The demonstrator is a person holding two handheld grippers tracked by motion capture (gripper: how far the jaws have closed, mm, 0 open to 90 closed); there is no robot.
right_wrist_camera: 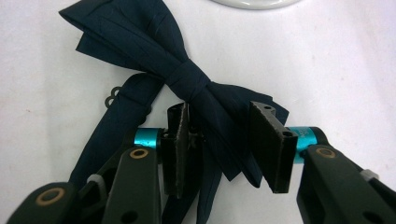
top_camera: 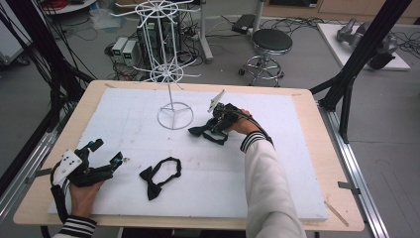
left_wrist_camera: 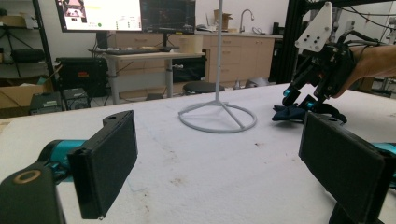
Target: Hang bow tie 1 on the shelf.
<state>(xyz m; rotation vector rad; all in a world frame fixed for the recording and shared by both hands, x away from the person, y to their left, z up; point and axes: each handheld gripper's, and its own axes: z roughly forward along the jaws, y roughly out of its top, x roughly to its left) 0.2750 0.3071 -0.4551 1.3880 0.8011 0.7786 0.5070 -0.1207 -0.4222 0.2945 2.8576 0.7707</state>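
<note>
A dark navy bow tie [right_wrist_camera: 187, 77] lies flat on the white foam board [top_camera: 277, 163], just right of the white wire stand's ring base [top_camera: 175, 116]. My right gripper [right_wrist_camera: 224, 140] points down over it, its jaws straddling one wing of the tie; the cloth lies flat between the pads and looks unpinched. In the high view this gripper [top_camera: 218, 124] sits over the navy tie [top_camera: 208, 133]. A second, black bow tie [top_camera: 158, 178] with its looped strap lies nearer the front. My left gripper [top_camera: 108, 151] rests at the front left, open, with nothing between its jaws [left_wrist_camera: 219, 158].
The tall white wire stand [top_camera: 171, 74] rises from the board's far middle. The wooden table edge [top_camera: 322, 144] frames the foam. Beyond the table are a stool [top_camera: 270, 42], cables and black frame posts [top_camera: 356, 59].
</note>
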